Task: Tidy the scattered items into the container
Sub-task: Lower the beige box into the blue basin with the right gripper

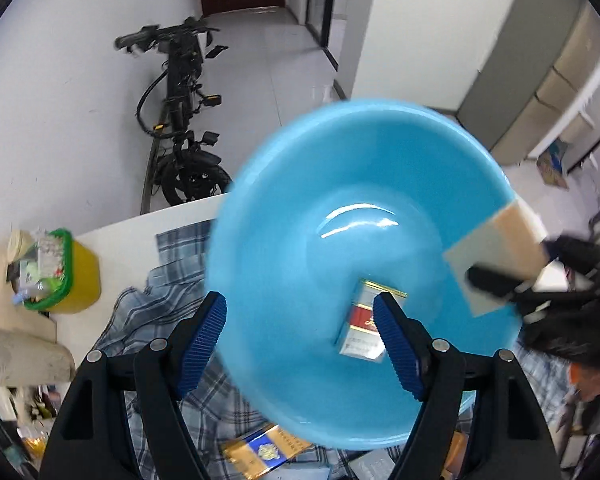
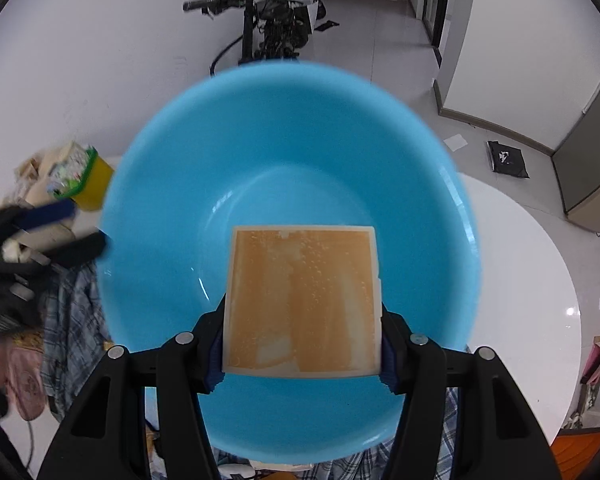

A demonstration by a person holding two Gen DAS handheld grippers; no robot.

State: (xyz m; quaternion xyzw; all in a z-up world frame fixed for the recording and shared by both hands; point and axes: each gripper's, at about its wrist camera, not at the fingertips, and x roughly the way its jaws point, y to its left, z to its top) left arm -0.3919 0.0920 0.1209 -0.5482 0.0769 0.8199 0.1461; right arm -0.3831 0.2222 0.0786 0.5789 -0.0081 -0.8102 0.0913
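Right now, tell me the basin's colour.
The basin is light blue, clearest in the right wrist view.

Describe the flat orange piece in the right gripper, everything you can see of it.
The orange square panel is thin, flat and stiff-looking, its mottled amber face framed by a pale cream border. The right gripper clamps it by its two side edges, blue pads pressing in. It hangs tilted above the blue basin, touching nothing else. From the left wrist view its back looks plain grey.

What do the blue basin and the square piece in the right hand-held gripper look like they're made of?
Blue basin: likely smooth glossy plastic, judging by the bright highlights on its floor and its uniform colour. Square piece: a stiff flat slab, pale edges, mottled matte orange-tan face; possibly a sponge or pad, but I cannot tell for sure.
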